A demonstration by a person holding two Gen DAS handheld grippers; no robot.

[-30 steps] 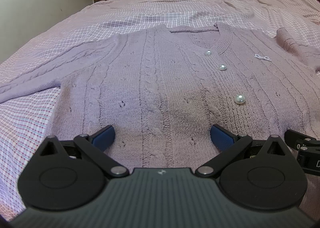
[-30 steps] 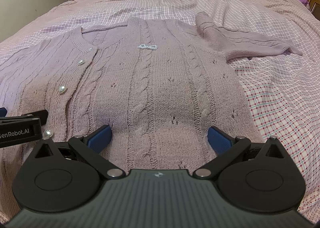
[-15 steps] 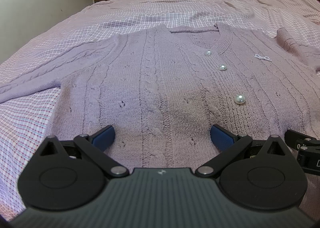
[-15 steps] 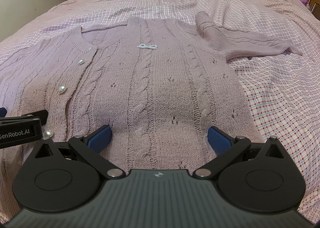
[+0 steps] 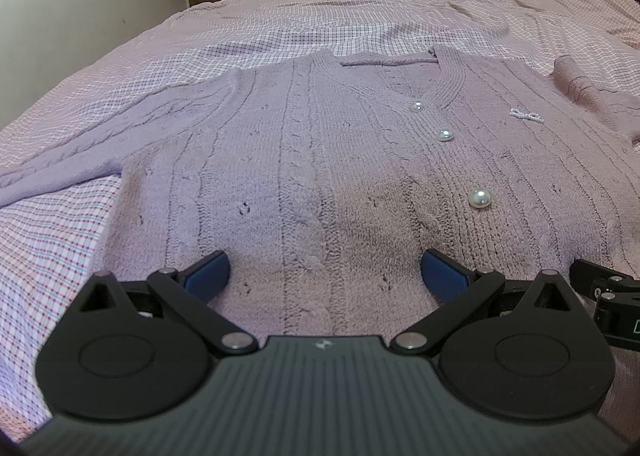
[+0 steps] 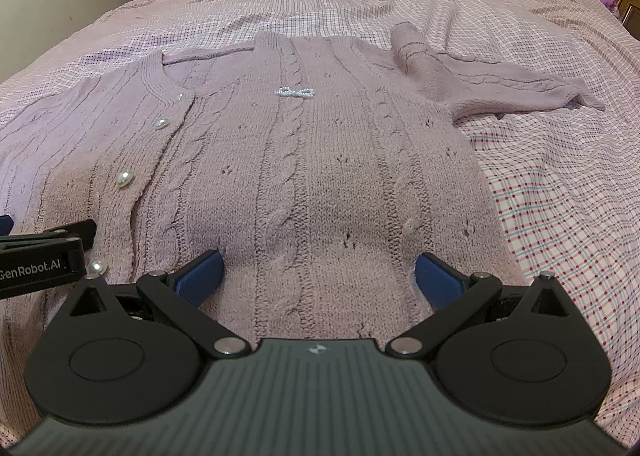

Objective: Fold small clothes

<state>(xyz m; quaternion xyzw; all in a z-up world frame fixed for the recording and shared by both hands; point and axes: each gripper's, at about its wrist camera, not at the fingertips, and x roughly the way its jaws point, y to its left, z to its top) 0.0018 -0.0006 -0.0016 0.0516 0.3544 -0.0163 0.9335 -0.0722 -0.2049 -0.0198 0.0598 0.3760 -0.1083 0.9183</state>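
Lilac knit cardigan (image 5: 320, 160) flat on bed (image 5: 280, 28), unchanged over the last second; left gripper (image 5: 324, 276) and right gripper (image 6: 318, 276) jaws wide open, empty; fold not started.

Both wrist cameras look low across the same cardigan (image 5: 304, 160).

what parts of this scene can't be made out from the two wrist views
- Bottom hem of the lilac cable-knit cardigan: hidden in both views by each gripper's black body.
- Left gripper and right gripper, both open: whether the blue pads touch the knit is unclear.
- Left sleeve: its cuff is cut off by the left view's edge.
- Right sleeve: doubled over, underside hidden.
- Lowest pearl button: partly behind the other gripper, right view.
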